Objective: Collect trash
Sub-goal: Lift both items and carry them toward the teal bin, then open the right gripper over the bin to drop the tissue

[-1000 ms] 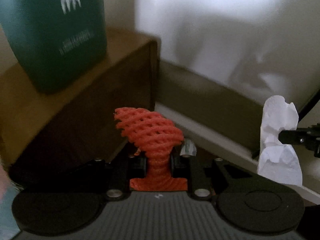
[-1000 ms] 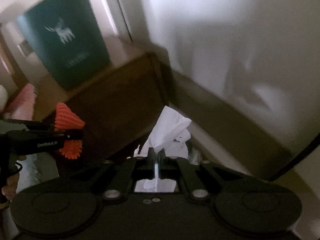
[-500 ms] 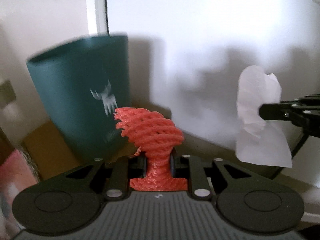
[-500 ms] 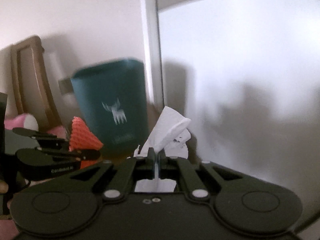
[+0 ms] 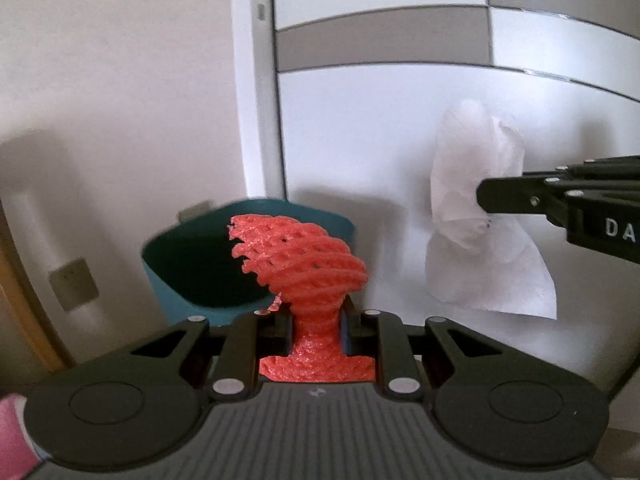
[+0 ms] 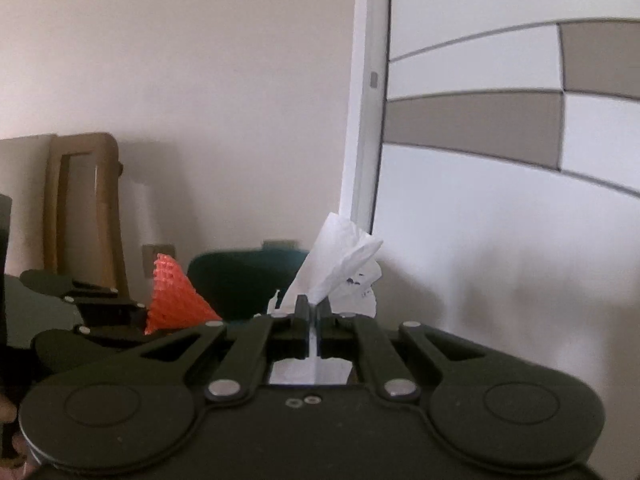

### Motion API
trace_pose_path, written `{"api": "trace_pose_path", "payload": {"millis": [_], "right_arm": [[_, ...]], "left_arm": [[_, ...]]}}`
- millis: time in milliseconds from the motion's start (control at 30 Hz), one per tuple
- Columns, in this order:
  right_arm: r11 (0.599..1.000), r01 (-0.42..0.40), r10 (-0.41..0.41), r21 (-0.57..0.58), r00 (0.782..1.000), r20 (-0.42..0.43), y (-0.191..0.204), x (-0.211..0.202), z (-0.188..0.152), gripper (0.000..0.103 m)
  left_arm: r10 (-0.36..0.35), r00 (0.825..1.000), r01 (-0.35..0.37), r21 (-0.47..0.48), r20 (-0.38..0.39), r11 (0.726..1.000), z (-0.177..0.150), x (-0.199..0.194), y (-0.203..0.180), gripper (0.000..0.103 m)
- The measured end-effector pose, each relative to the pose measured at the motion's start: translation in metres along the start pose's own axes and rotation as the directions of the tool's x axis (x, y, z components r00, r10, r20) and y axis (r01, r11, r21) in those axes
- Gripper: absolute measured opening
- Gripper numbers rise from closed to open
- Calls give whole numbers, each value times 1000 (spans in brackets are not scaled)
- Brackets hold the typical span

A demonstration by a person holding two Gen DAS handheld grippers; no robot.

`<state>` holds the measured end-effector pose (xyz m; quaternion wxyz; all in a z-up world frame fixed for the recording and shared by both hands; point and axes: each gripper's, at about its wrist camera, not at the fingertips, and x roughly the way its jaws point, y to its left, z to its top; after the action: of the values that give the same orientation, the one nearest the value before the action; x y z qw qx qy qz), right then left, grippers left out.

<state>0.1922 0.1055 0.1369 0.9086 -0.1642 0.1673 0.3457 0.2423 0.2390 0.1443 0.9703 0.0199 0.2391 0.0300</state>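
Orange foam net pinched in the left claw and tissue clamped in the right claw could miss the green bin if released short.

The right hand-held gripper is pinched tight on a crumpled white tissue, which sticks up and leans right above the closed jaws. Off to the left, the left hand-held gripper grips an orange foam net. Between and behind them stands a dark teal bin, its rim blurred. A wooden chair back leans against the pale wall
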Motion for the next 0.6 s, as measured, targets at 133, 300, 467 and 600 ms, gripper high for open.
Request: {"api": "trace_pose_path", "payload": {"millis": [133,300,467,600], "right_arm": [[1000,-1,0,13,999,35,3,23,25,2],[1000,9,-10,14,998,63,6,51,45,2],[999,31,-33,30,998,58,9,87,57,2],[997,48,-50,56,998,42,11,115,56,2]], "left_arm": [[23,999,-23,-12,26,1000,24,9,18,20],[57,998,-57,-15,35,998,36,13,33,20],[72,997,-71,-36,19,997,53,36,52,20],[90,996,-90,-37,-13,995,57,60,60,20]]}}
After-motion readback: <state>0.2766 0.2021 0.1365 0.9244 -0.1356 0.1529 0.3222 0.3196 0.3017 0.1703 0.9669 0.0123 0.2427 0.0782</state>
